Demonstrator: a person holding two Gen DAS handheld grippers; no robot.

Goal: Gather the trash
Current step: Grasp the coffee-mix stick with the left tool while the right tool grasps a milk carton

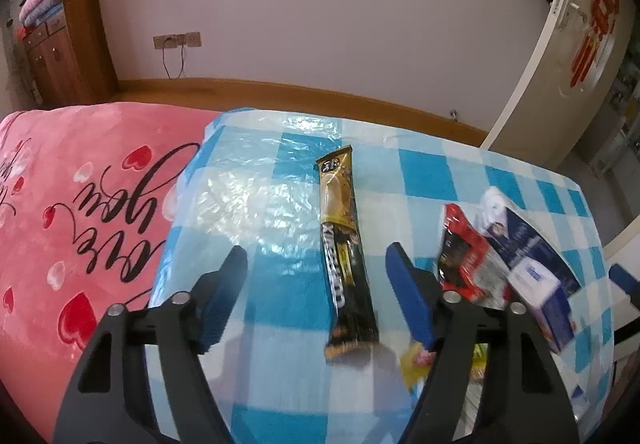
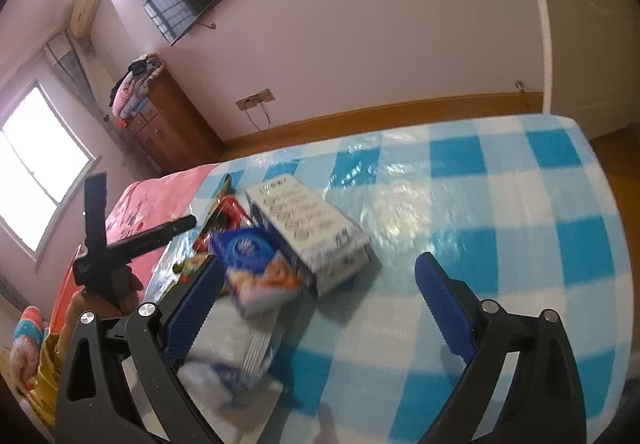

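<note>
Gold/black wrapper (image 1: 347, 244) lies flat on checked plastic cloth (image 1: 460, 172), lengthwise between L gripper (image 1: 316, 296) fingers, not touched; jaws partly open, empty. Red wrapper (image 1: 460, 256) + blue/white carton (image 1: 536, 276) just to its right. R gripper (image 2: 320, 304) wide open, empty, carton (image 2: 316, 232) and blurry packs betw its fingers. Risk: thin foil flat on slick cloth, pads may slide over it or pinch cloth too.

A gold-black wrapper (image 1: 347, 244) lies flat beside red wrapper (image 1: 460, 256) and boxes (image 2: 312, 232).
</note>
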